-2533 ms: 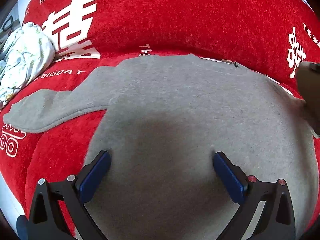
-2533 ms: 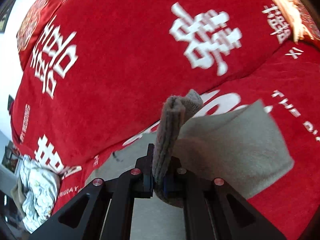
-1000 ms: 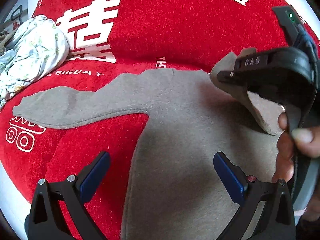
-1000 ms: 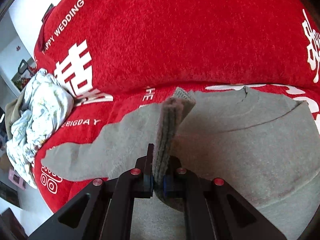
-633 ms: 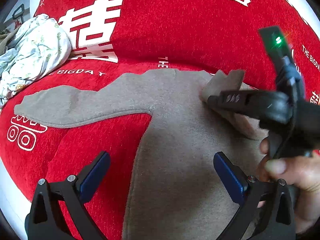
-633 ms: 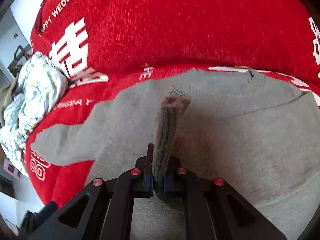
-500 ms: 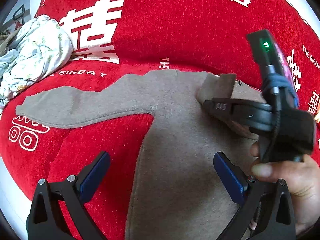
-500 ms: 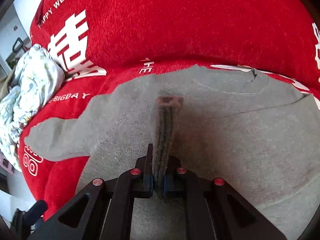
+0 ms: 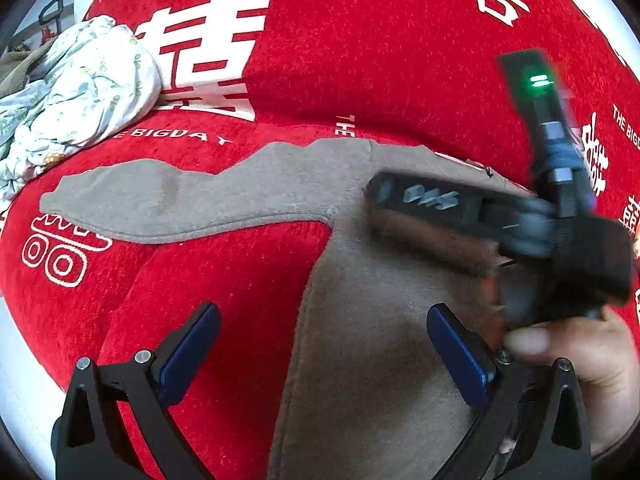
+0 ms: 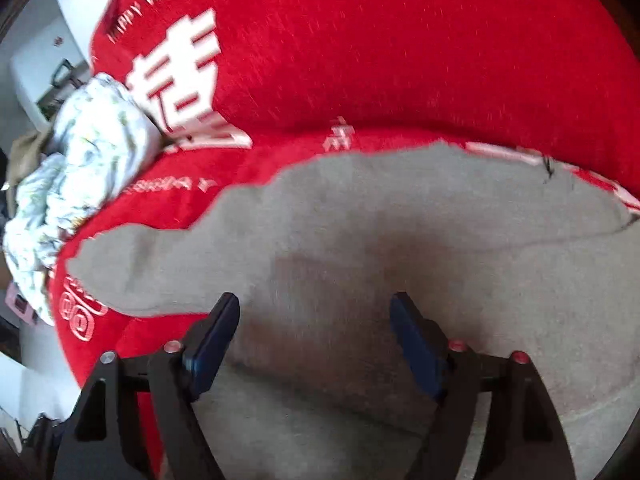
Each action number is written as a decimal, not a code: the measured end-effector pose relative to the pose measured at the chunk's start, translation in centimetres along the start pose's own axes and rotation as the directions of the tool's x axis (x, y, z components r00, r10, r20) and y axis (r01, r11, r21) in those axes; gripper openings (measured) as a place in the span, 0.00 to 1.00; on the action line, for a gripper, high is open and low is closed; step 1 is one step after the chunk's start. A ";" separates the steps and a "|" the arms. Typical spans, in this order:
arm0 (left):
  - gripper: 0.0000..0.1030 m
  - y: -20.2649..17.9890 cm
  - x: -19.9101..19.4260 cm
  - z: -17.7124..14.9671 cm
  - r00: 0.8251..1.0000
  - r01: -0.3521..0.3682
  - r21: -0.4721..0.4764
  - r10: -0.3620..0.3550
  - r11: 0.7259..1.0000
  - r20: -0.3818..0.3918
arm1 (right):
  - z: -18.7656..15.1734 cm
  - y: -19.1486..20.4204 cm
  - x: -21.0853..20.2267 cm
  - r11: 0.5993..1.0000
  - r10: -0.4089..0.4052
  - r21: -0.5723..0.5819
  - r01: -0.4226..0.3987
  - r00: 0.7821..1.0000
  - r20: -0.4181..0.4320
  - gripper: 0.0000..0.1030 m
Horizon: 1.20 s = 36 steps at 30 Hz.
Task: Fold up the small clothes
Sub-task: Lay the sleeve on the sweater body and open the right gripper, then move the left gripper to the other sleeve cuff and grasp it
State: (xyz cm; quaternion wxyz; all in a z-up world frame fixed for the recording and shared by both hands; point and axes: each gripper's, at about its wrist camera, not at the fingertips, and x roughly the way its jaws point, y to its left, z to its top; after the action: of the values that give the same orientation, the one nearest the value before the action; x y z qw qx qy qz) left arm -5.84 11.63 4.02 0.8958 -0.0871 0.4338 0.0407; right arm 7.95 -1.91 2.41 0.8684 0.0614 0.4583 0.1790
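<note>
A grey sweater (image 9: pixel 380 360) lies flat on the red sofa cover (image 9: pixel 360 60), its left sleeve (image 9: pixel 180 200) stretched out to the left. My left gripper (image 9: pixel 322 314) hovers open over the sweater's left side edge, holding nothing. The right gripper (image 10: pixel 316 304) is low over the sweater's chest (image 10: pixel 400 208), and its jaws are opening. The folded-over right sleeve (image 10: pixel 312 276) lies loose on the body beneath them, with no pad pressing it. In the left wrist view that gripper (image 9: pixel 384 208) shows blurred from the side, carried by a hand (image 9: pixel 580 344).
A crumpled white floral cloth (image 9: pixel 80 96) is heaped at the sofa's far left, also seen in the right wrist view (image 10: pixel 80 168). The backrest rises just behind the sweater. The seat's front-left edge drops off to a pale floor (image 9: pixel 16 380).
The right gripper came down over the sweater's body and its jaws parted, letting the pinched sleeve drop flat. The left gripper stayed open and still.
</note>
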 end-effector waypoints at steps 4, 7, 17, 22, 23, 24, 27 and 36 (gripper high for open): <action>1.00 0.4 -0.4 0.7 1.000 0.012 -0.027 -0.012 1.000 0.005 | 0.8 -2.6 -3.6 0.999 -0.034 0.031 0.031 0.997 0.075 0.78; 1.00 -0.2 -0.2 1.2 0.999 0.033 -0.031 -0.033 0.999 0.002 | 0.5 -7.3 -5.1 0.982 -0.157 0.115 0.148 0.985 0.068 0.78; 1.00 -5.9 1.4 3.2 0.997 0.078 0.059 -0.077 0.995 -0.016 | -3.0 -16.3 -5.7 0.885 -0.408 0.233 0.403 0.912 -0.030 0.78; 1.00 -5.5 1.7 3.1 0.998 0.054 0.041 -0.053 0.998 -0.036 | -3.0 -11.5 -3.8 0.934 -0.349 0.082 0.349 0.937 -0.006 0.84; 1.00 -5.3 1.7 3.1 0.998 0.049 0.035 -0.048 0.998 -0.037 | -3.1 -10.6 -3.7 0.936 -0.349 0.047 0.349 0.937 -0.003 0.84; 1.00 -5.1 1.7 3.1 0.998 0.042 0.031 -0.041 0.999 -0.037 | -3.2 -9.7 -3.6 0.938 -0.347 0.019 0.347 0.938 0.007 0.84; 1.00 -5.0 1.8 3.6 0.999 0.035 0.022 -0.035 0.999 -0.033 | -3.4 -9.7 -4.6 0.933 -0.359 0.044 0.357 0.932 0.055 0.84; 1.00 -11.8 5.7 4.8 0.996 0.051 0.101 -0.043 0.994 -0.072 | -4.8 -15.5 -6.4 0.908 -0.380 0.204 0.366 0.925 0.029 0.85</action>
State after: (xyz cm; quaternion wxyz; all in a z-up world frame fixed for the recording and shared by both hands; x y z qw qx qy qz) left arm 3.15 0.95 3.95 0.8841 -0.0526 0.4643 -0.0058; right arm 4.67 -18.89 0.38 0.8915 0.0634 0.4470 -0.0381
